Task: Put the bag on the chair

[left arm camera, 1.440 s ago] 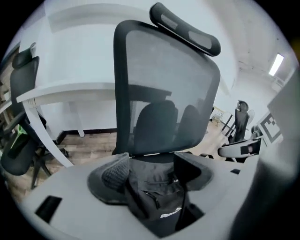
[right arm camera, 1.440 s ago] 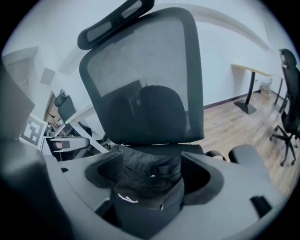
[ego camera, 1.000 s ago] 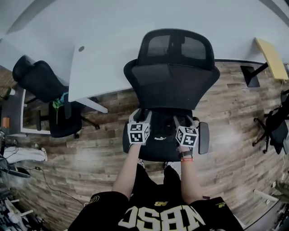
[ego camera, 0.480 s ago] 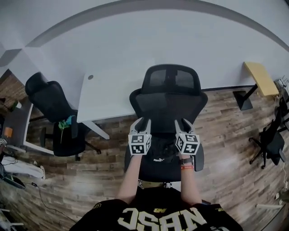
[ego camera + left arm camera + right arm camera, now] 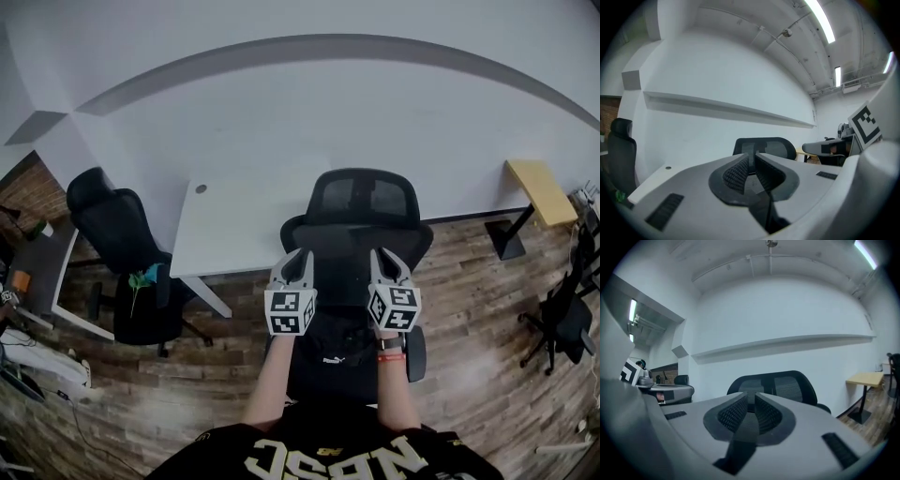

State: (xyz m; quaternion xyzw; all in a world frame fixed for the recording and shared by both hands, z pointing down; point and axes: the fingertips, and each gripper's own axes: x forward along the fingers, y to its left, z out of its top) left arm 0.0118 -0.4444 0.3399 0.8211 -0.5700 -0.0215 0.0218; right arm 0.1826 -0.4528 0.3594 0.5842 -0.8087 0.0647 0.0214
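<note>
Head view | left hand-held gripper (image 5: 302, 255), right hand-held gripper (image 5: 381, 254) | just clamped on bag strap (image 5: 746, 426)

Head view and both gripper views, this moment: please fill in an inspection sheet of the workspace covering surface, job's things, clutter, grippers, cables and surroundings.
Surface: black office chair, its seat mostly hidden; wood-plank floor beneath.
Job's things: black bag over the seat, between the grippers; cannot tell whether it rests on the seat.
Clutter: green item on a second chair.
Grippers: left gripper and right gripper have just been closing their jaws; each is now shut on a bag strap.
Cables: what looks like a thin cable on the floor, far left.
Surroundings: white desk, white wall, yellowish side table.
</note>
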